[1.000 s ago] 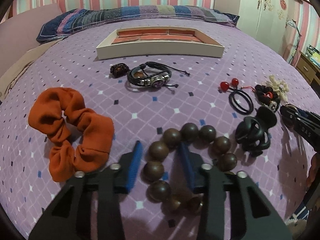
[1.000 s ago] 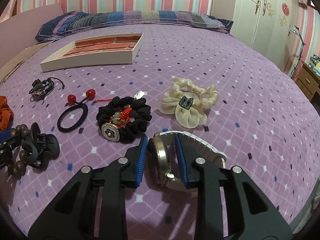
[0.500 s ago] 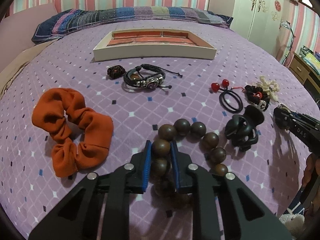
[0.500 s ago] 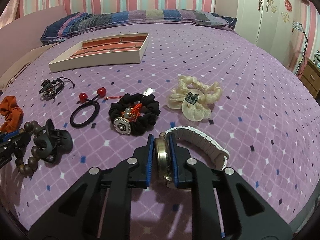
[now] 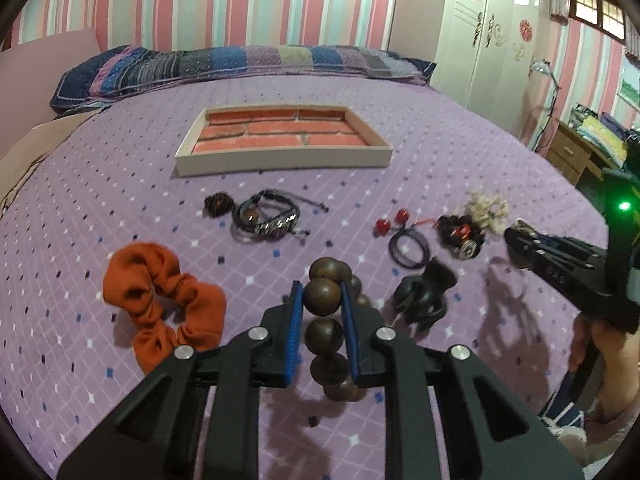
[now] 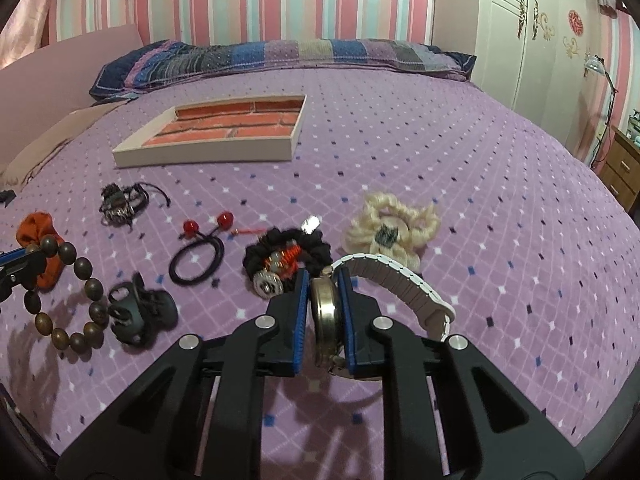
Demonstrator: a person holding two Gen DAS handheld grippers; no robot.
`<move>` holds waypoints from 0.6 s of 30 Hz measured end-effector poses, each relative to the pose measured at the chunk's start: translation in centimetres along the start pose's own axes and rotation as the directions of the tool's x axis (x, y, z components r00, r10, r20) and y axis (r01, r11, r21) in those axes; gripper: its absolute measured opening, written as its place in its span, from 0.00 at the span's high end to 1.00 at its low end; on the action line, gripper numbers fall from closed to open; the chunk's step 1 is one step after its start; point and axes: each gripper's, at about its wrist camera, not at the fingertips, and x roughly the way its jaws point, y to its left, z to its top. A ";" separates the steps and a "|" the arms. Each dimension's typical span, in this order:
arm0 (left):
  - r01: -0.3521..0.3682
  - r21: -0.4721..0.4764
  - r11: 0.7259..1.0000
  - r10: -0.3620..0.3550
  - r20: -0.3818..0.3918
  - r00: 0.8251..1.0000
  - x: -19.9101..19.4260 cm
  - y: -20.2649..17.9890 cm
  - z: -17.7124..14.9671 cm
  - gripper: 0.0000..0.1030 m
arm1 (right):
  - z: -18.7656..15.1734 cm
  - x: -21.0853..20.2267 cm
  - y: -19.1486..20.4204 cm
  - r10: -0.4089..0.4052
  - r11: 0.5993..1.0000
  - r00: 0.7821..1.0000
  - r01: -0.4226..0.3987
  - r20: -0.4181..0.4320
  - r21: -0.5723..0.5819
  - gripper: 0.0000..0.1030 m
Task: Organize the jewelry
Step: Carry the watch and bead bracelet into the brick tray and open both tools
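Lifted off the purple bed (image 5: pixel 120 208) since a second ago, the wooden bead bracelet (image 5: pixel 322 300) hangs vertically, pinched in the left gripper (image 5: pixel 322 312) fingers, while the right gripper (image 6: pixel 323 312) fingers clamp a watch (image 6: pixel 326 312) edge-on, its white strap arching rightward above the bedspread.

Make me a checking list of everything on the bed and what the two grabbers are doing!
Surface: purple diamond-patterned bedspread.
Job's things: wooden bead bracelet held off the bed; watch with white band; empty brick-lined tray.
Clutter: orange scrunchie, black claw clip, black scrunchie, cream scrunchie, red-bead hair tie, leather bracelets.
Grippers: left gripper shut on beads; right gripper shut on watch.
Cables: nothing seen.
Surroundings: striped wall, pillows, white wardrobe.
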 end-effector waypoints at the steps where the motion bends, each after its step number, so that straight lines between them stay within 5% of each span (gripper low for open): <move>1: 0.017 0.006 1.000 -0.017 0.006 1.000 -0.4 -0.1 0.5 0.81 | 0.3 0.0 0.1 0.003 1.000 1.000 -0.003 0.001 0.000 0.85; 6: 0.038 0.016 0.999 -0.038 0.028 0.999 -1.3 0.0 2.8 0.81 | 2.8 0.1 0.4 0.019 1.000 0.999 -0.019 0.027 -0.008 0.85; 18: -0.089 -0.001 0.996 0.088 0.078 0.993 2.0 3.7 11.3 0.81 | 12.4 4.1 2.9 0.055 0.998 0.995 -0.051 0.086 -0.044 0.85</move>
